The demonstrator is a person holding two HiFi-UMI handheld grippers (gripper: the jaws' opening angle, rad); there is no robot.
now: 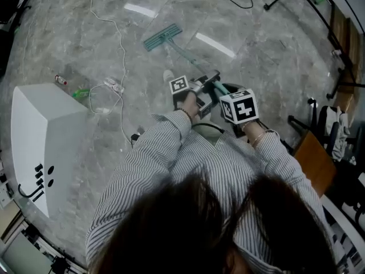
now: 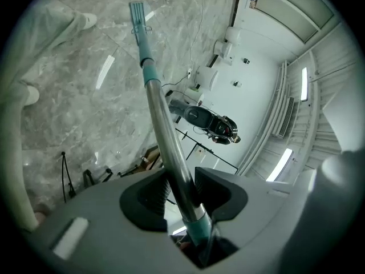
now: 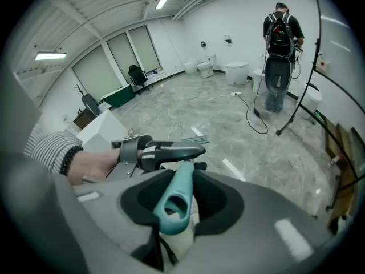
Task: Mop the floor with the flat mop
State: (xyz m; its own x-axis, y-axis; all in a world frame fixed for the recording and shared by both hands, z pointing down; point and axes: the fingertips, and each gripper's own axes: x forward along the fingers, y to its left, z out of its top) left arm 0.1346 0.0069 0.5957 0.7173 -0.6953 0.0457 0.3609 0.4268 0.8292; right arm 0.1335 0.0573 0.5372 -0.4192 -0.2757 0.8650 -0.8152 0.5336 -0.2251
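Head view | your hair (image 1: 228,227) hides the near floor (image 1: 105,153) | mop handle (image 1: 183,54) top hidden under right gripper (image 1: 225,96)

Bright, even lighting; fisheye-warped edges.

no word, number or brand can be read anywhere; the only signs are black-and-white square markers on the left cube (image 1: 179,85) and right cube (image 1: 239,107).

My right gripper (image 3: 178,188) clamps the teal mop handle (image 3: 171,205), hang hole facing the camera. Ahead, my other hand (image 3: 91,165) holds the left gripper (image 3: 166,152). The flat mop head (image 3: 195,141) lies on the marble floor (image 3: 262,147) beyond.
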